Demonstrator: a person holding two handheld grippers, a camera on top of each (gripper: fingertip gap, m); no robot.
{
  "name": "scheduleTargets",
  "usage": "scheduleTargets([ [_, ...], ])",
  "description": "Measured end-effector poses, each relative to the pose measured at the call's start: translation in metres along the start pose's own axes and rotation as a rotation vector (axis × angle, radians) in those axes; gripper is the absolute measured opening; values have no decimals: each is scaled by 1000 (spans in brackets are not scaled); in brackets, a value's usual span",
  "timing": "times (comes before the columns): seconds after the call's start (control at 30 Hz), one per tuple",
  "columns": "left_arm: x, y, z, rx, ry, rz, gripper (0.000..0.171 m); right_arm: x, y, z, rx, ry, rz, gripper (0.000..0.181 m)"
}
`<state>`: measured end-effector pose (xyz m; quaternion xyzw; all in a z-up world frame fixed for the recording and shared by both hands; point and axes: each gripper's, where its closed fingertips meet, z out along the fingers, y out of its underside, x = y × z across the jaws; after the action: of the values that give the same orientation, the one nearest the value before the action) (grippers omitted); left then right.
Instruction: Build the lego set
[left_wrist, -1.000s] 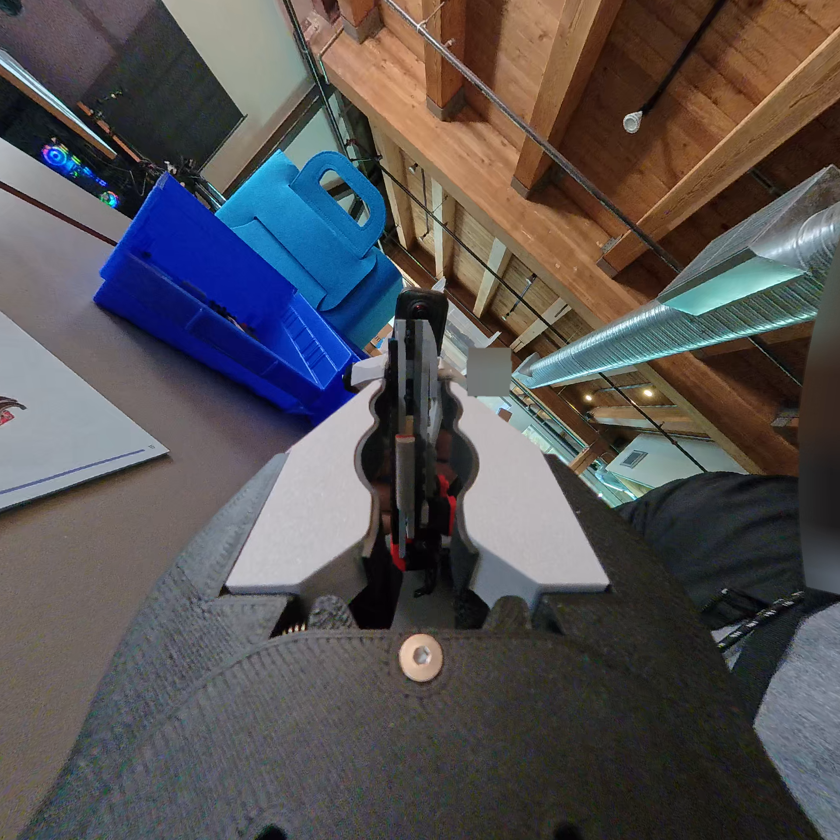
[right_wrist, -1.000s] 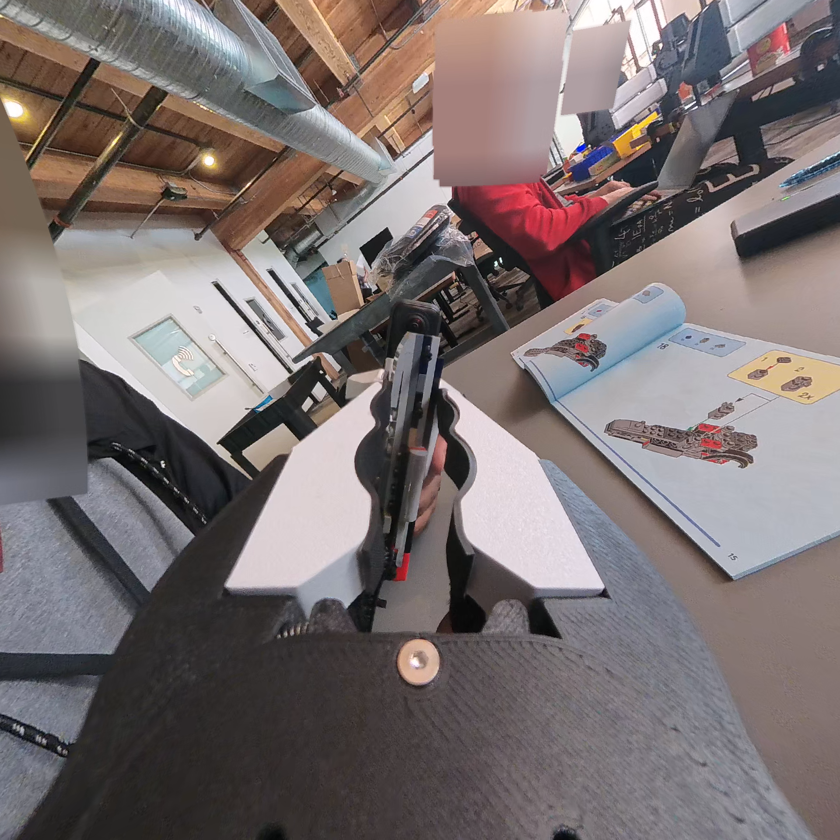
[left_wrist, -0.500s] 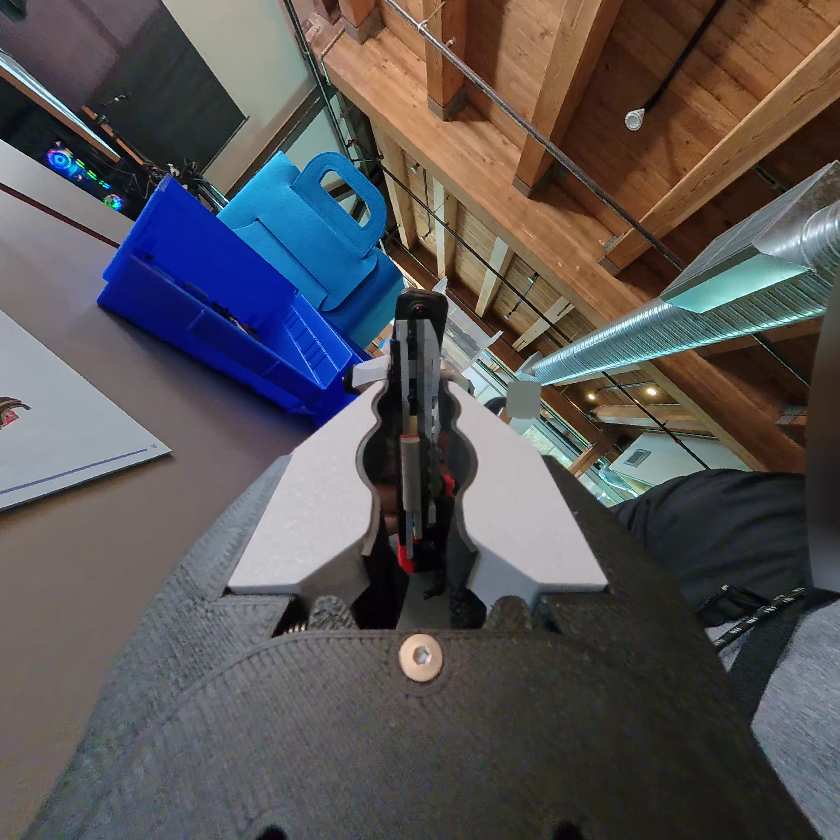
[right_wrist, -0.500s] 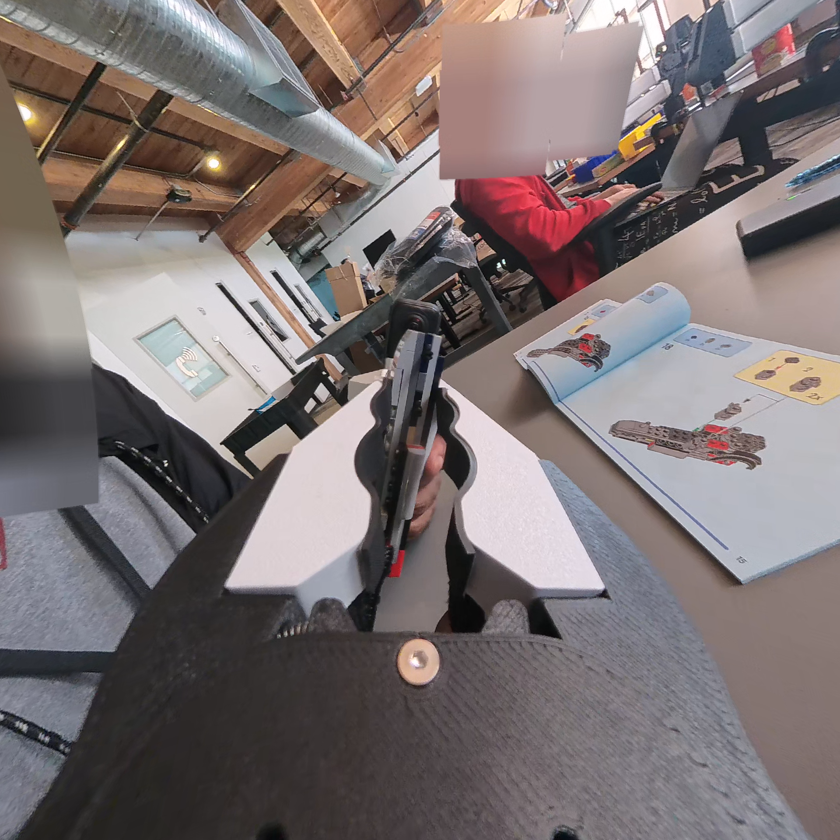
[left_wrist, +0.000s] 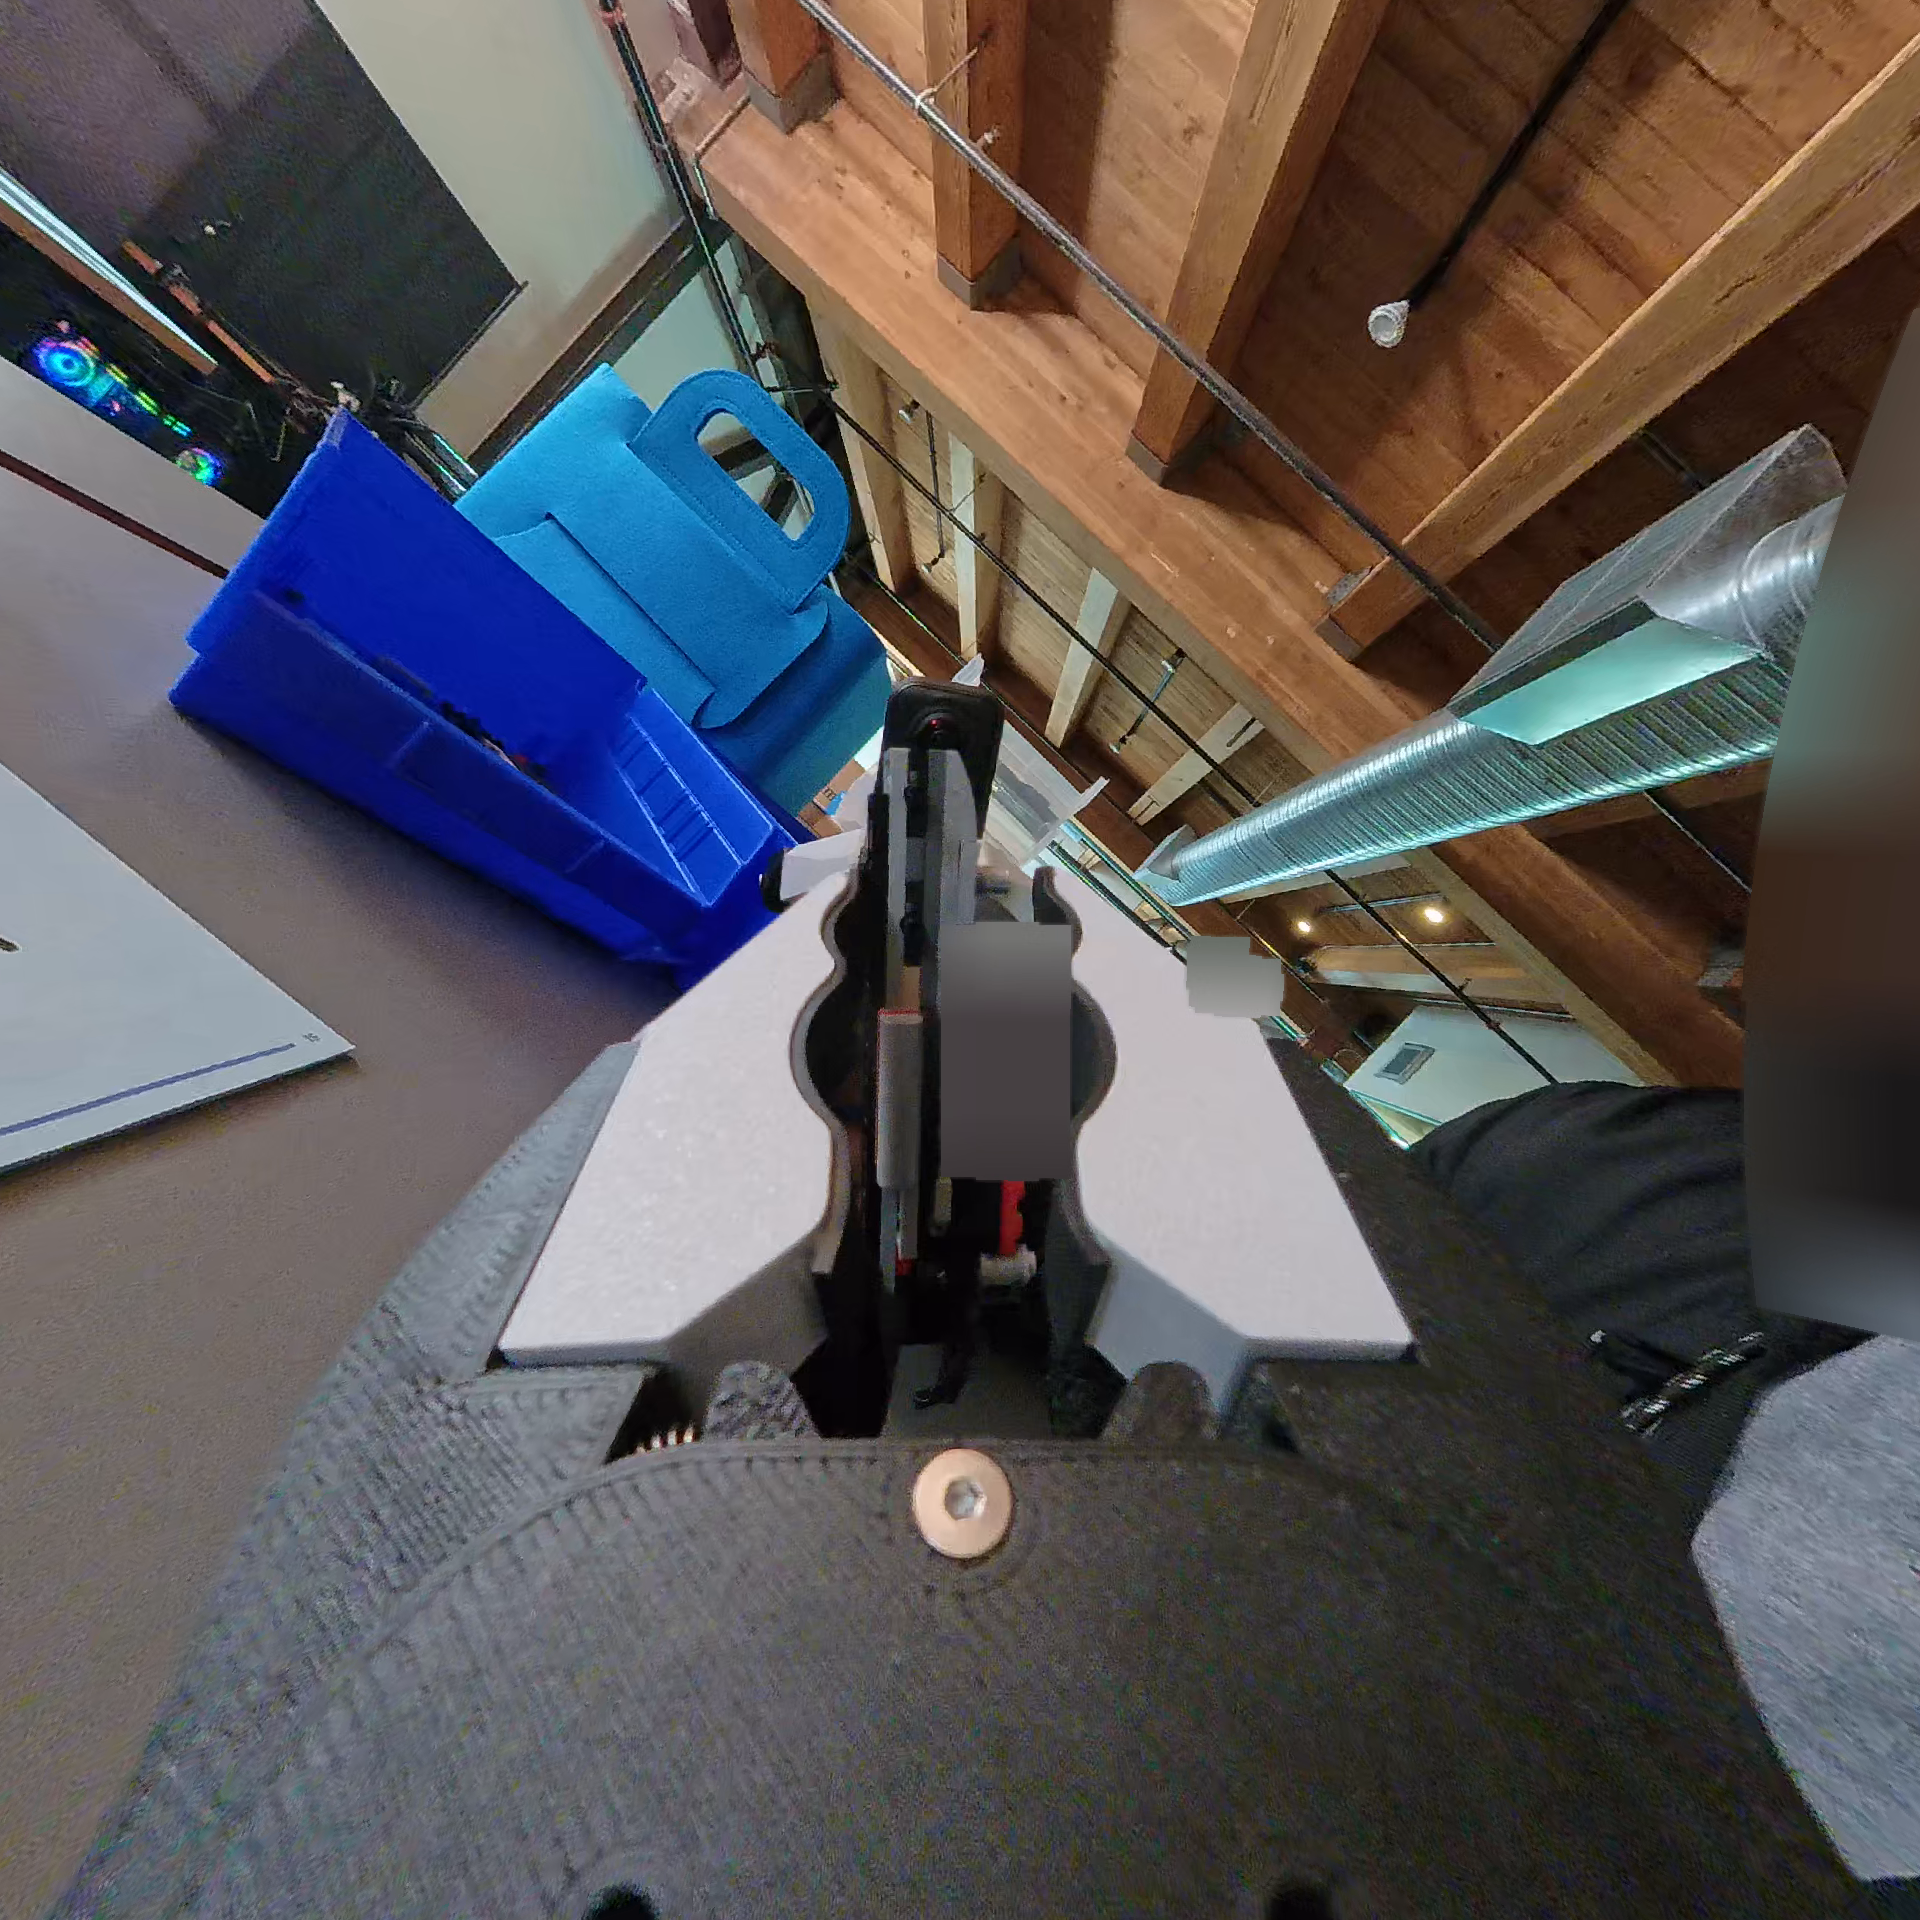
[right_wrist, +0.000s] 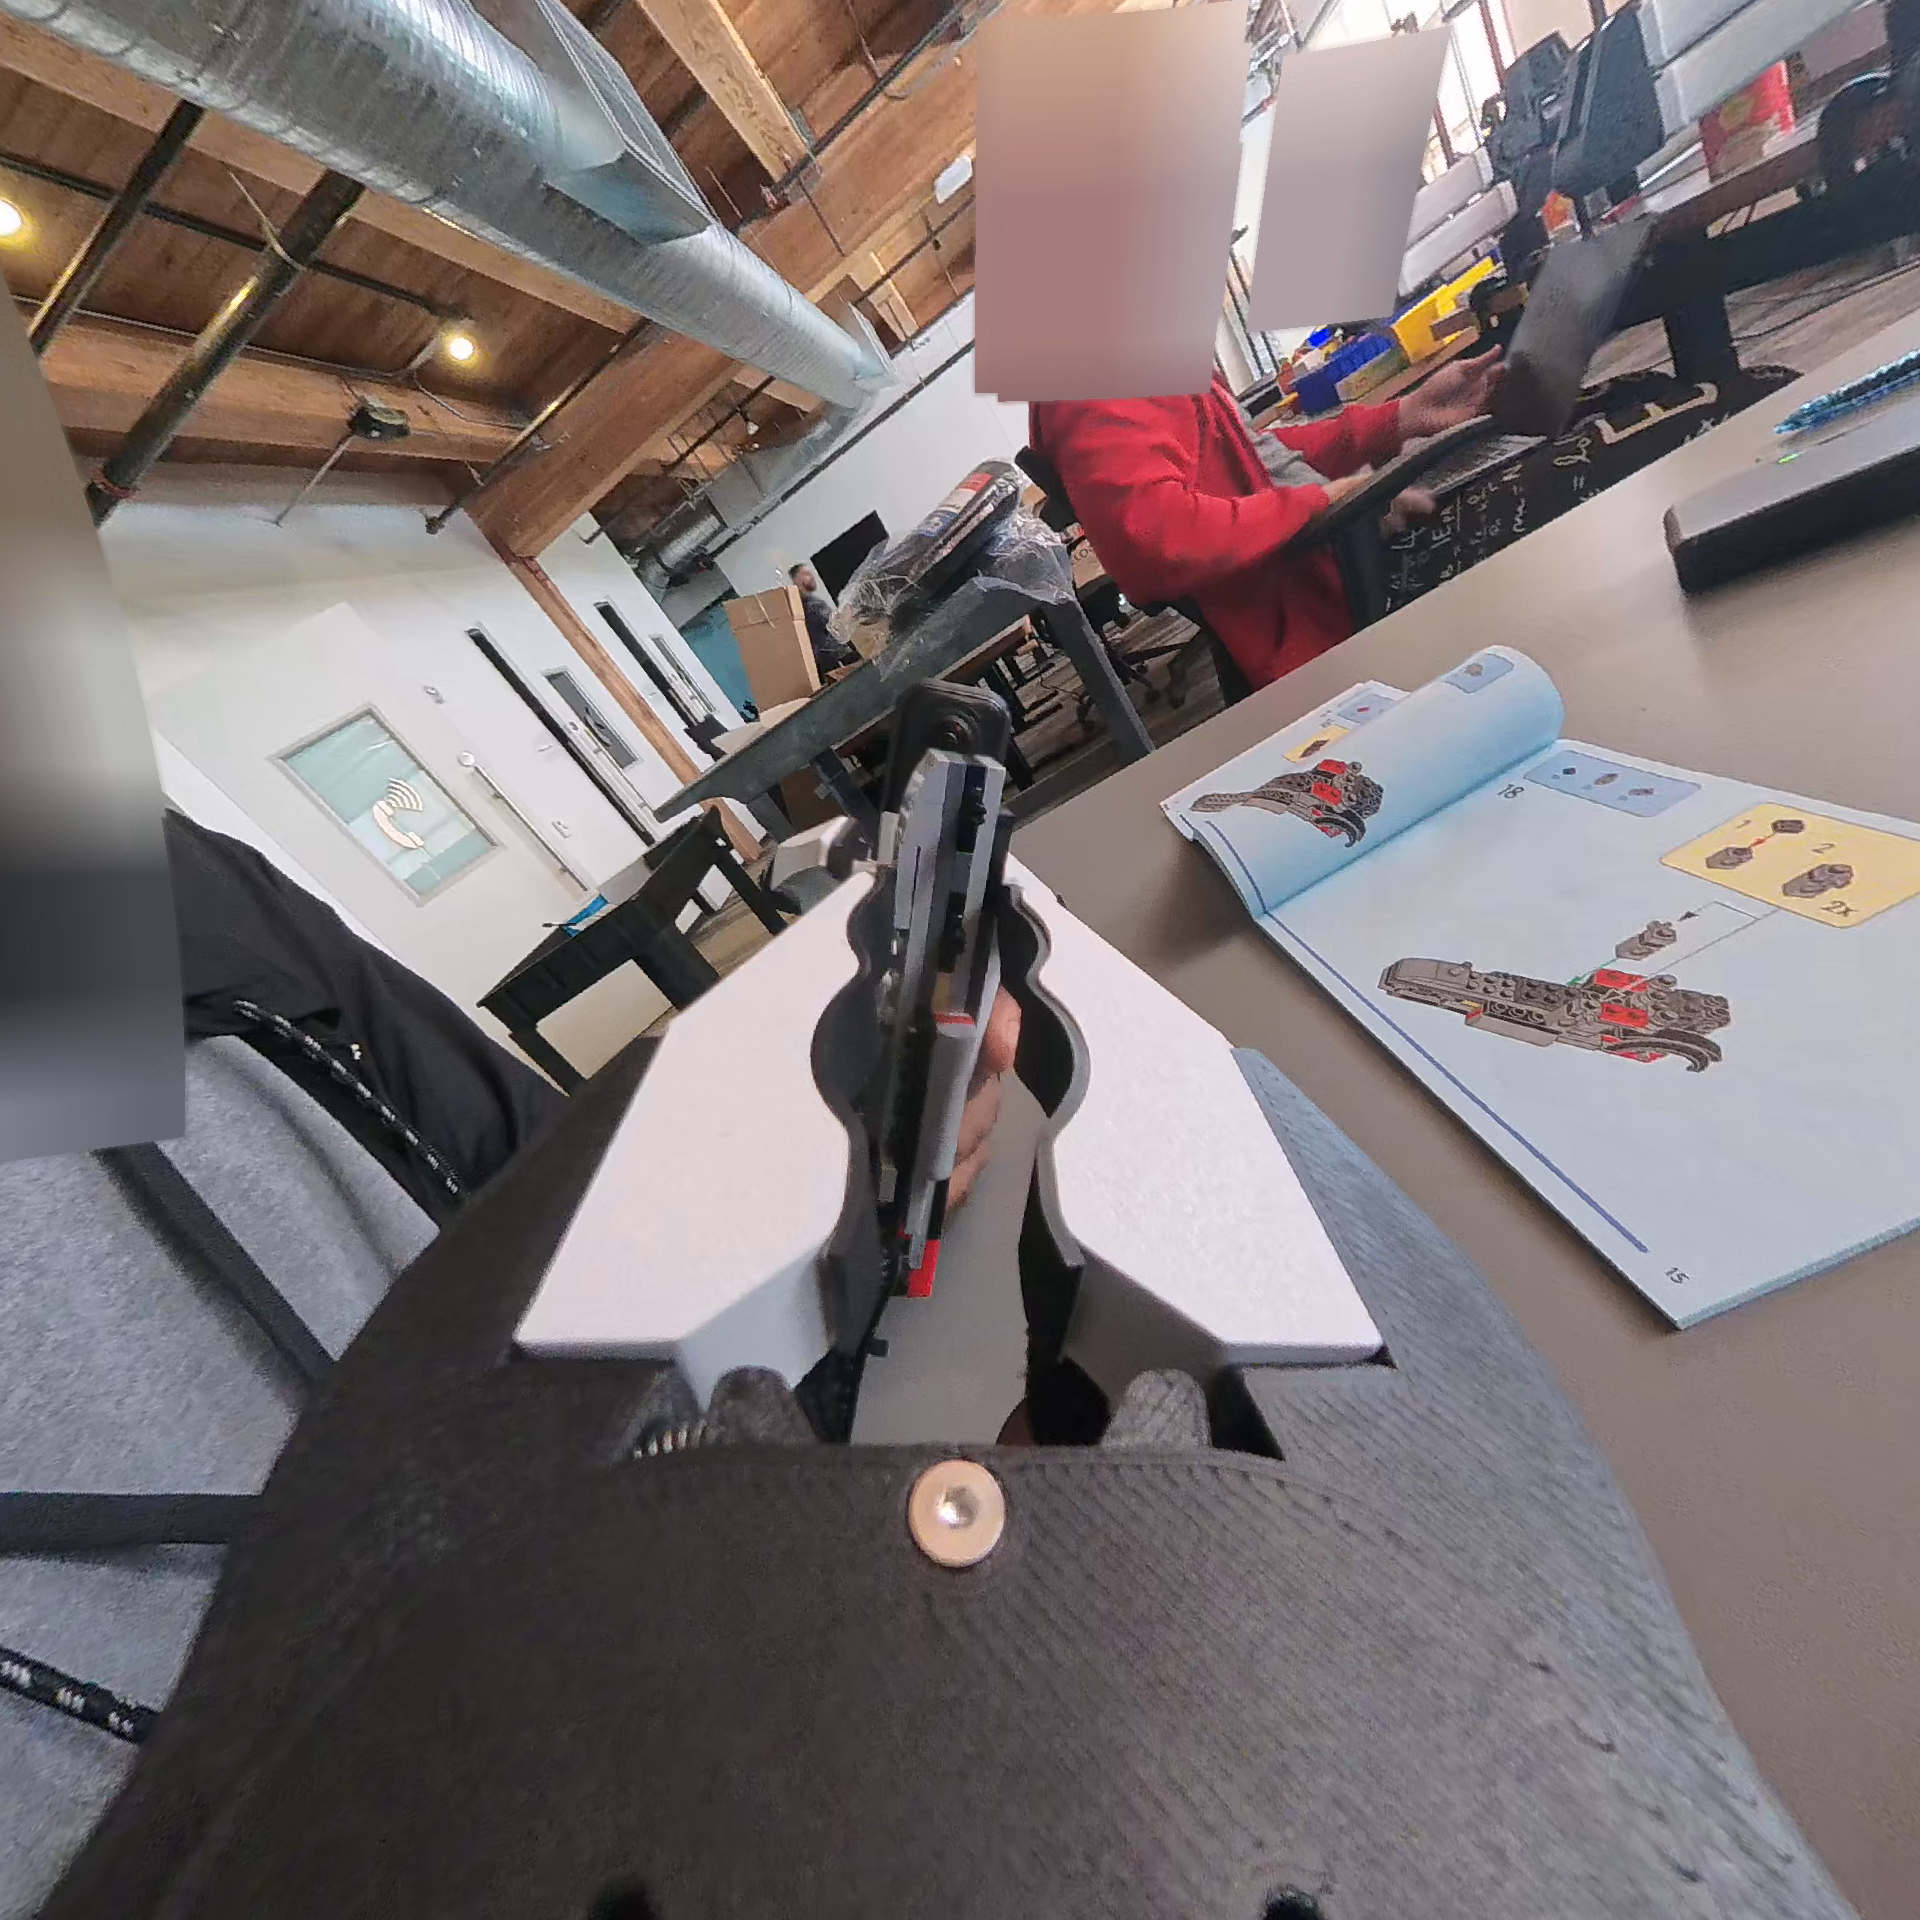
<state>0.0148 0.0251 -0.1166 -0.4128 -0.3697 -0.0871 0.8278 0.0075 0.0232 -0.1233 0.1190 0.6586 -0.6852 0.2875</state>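
Holding the lego model (right_wrist: 940, 997) up off the tabletop (right_wrist: 1558, 1455), both sets of tongs, left (left_wrist: 951, 935) and right (right_wrist: 935, 914), are closing narrowly on its flat sides. It is looking light but fragile, a slim grey-and-black slab with red bits low down, likely popping apart if squeezed or twisted. Gripping across the long stiff plates is seeming safest.

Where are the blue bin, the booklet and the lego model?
bin (left_wrist: 416, 665), left wrist view, on its blue side wall.
booklet (right_wrist: 1558, 1039), right wrist view, on the open right-hand page.
lego model (right_wrist: 935, 935), right wrist view, on its grey side between the jaws.
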Motion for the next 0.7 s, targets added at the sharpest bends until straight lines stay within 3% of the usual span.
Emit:
scheduleTargets([
  [0.7, -1, 0, -1, -1, -46, 72, 19, -7, 7, 5, -38, -13, -34, 21],
])
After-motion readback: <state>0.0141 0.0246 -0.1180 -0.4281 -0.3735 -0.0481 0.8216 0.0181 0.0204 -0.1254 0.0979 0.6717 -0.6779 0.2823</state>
